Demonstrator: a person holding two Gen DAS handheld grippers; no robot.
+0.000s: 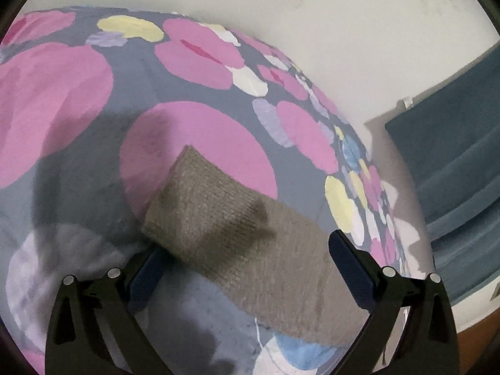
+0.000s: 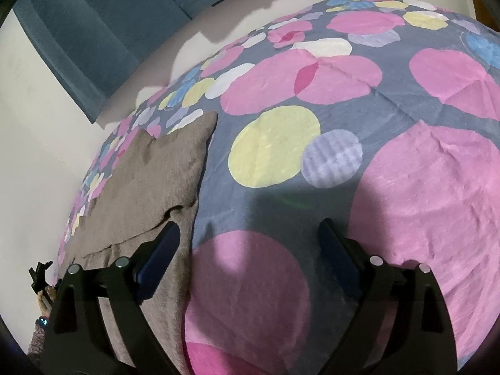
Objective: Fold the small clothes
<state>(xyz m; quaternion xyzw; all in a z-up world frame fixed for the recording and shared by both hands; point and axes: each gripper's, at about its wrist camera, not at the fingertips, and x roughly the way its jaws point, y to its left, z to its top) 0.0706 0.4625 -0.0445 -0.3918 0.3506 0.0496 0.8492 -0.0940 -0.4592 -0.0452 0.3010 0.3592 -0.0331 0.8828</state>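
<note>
While both the left gripper [image 1: 247, 268] and right gripper [image 2: 247, 262] gape wide holding nothing, the ribbed taupe knit garment [image 2: 147, 187] lies at nine o'clock near the dotted bedspread's [image 2: 275, 143] edge.

Dotted bedspread [image 2: 312, 187], white floor [image 1: 312, 15], teal sofa [image 1: 453, 156].

A home: spotted bedsheet [image 2: 312, 187] over a bed, teal curtain [image 2: 93, 31] on the wall.
</note>
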